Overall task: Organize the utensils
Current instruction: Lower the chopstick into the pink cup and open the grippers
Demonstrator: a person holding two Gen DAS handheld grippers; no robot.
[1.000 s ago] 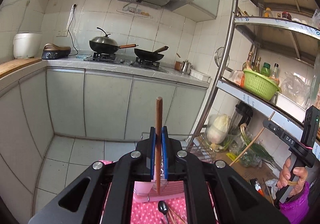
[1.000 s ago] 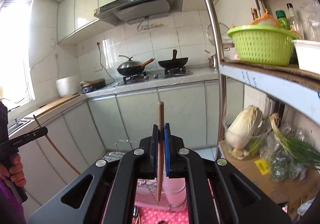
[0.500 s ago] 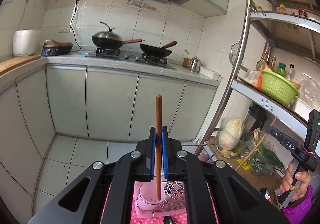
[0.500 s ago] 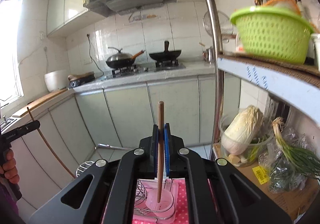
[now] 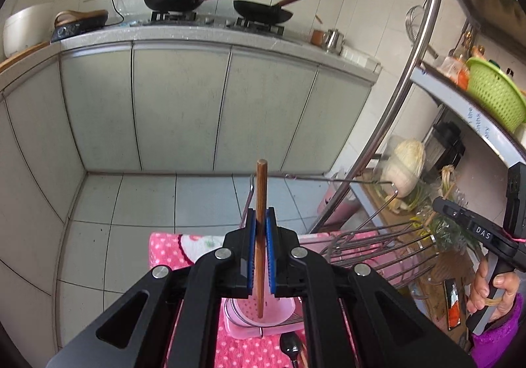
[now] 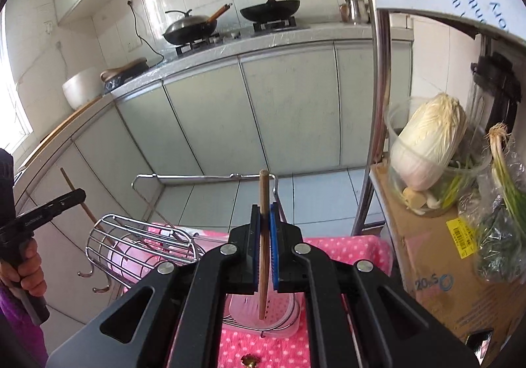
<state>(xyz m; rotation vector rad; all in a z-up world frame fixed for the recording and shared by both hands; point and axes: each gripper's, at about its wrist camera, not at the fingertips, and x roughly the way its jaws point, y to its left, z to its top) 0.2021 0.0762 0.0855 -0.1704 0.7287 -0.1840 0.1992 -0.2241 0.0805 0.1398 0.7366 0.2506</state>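
My left gripper (image 5: 260,253) is shut on a brown wooden chopstick (image 5: 261,190) held upright. Its lower tip hangs just above a pink perforated cup (image 5: 259,315) in a wire utensil rack (image 5: 378,243) on a pink dotted cloth (image 5: 171,246). My right gripper (image 6: 264,249) is shut on a second wooden chopstick (image 6: 263,193), also upright, with its tip over a pink perforated cup (image 6: 263,312). Each gripper shows in the other's view, the right one (image 5: 473,230) at the right and the left one (image 6: 39,213) at the left.
A black spoon (image 5: 289,345) lies on the cloth near the rack. A wire basket section with a pink liner (image 6: 141,246) sits to the left. A metal shelf post (image 6: 374,124), a cabbage (image 6: 427,144), green onions and a cardboard box (image 6: 437,269) stand to the right. Cabinets (image 5: 180,111) are ahead.
Both grippers have tilted downward and lowered with their chopsticks. The pink cups and wire rack have come into fuller view under the chopstick tips.
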